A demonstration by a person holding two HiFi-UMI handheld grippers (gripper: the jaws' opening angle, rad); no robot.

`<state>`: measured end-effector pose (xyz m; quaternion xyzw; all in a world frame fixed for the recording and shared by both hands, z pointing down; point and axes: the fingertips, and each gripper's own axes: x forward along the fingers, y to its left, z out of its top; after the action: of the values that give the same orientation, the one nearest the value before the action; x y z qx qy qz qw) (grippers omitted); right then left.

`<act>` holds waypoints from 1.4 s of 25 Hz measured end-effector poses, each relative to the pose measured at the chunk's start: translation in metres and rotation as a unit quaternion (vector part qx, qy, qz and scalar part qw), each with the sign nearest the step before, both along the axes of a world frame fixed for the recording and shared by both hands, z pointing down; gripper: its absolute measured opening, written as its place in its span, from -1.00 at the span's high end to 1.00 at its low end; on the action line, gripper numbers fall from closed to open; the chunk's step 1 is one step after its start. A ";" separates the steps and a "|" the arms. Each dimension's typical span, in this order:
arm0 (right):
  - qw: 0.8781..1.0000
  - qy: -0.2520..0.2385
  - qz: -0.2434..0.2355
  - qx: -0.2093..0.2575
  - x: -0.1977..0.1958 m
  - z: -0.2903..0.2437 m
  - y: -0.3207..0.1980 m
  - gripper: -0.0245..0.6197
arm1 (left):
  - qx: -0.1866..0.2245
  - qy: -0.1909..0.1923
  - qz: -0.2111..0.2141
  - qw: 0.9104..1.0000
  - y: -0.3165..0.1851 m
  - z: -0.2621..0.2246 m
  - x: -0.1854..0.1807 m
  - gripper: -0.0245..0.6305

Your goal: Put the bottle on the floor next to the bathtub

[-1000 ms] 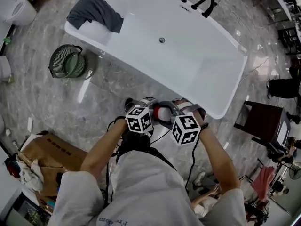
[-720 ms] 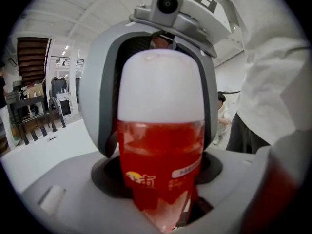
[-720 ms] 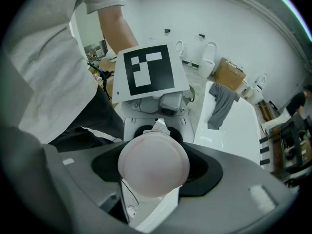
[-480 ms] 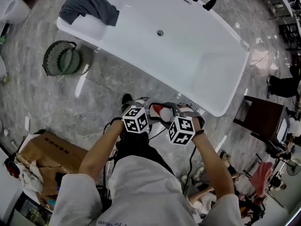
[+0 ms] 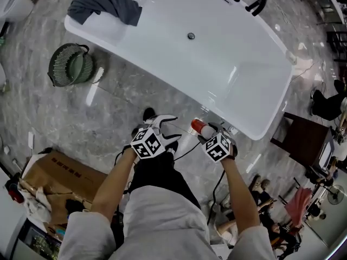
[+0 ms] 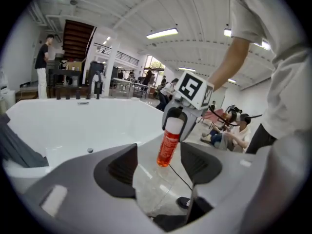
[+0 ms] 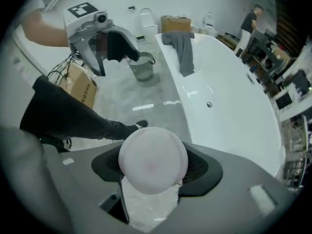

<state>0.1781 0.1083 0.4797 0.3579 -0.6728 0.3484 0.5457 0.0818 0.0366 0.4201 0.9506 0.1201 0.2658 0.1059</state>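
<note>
- The bathtub (image 5: 227, 64) is a long, glossy white basin with rounded ends, a small round drain (image 5: 191, 36) in its bottom and a black tap (image 5: 255, 1) on its far rim.
- A dark grey cloth (image 5: 105, 1) hangs in limp folds over one end of the tub.
- A round green slatted basket (image 5: 70, 66) stands on the floor (image 5: 108, 112) near that end; what it holds cannot be made out.
- The floor is polished grey marble-patterned tile, shiny with reflections.
- A brown cardboard box (image 5: 59, 183) sits behind the person's left arm.
- The bottle (image 6: 170, 143) is a slim orange-red cylinder with a white rounded cap (image 7: 153, 160).
- The right tongs (image 5: 205, 131) are closed on the bottle's top, so it hangs cap-up and slightly tilted over the floor just beside the tub's near wall.
- The left tongs (image 6: 158, 167) are spread wide and grip nothing; the bottle shows beyond their gap, apart from them.
</note>
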 end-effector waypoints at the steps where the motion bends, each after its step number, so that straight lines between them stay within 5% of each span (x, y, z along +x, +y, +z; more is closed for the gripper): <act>1: 1.000 0.001 0.024 -0.005 0.005 0.010 0.000 0.02 | -0.005 -0.003 -0.015 1.000 -0.008 0.003 -0.004 -0.08; 8: 0.975 0.018 0.222 -0.012 0.043 0.079 -0.005 0.02 | -0.026 -0.018 -0.083 0.996 -0.048 0.037 -0.021 -0.08; 15: 0.917 0.026 0.397 -0.010 0.057 0.145 0.018 0.02 | -0.045 -0.025 -0.122 0.991 -0.045 0.071 -0.028 -0.08; 30: 0.900 0.022 0.436 -0.005 0.049 0.266 0.019 0.02 | -0.062 -0.016 -0.246 0.967 -0.044 0.150 -0.068 -0.08; 35: 0.906 0.026 0.422 0.002 0.055 0.300 0.004 0.02 | -0.064 -0.014 -0.290 0.955 -0.036 0.174 -0.074 -0.08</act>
<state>0.2328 0.1126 0.7795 0.6187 -0.4447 0.5355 0.3641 0.0077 0.0009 0.5936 0.9320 -0.1454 0.2282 0.2409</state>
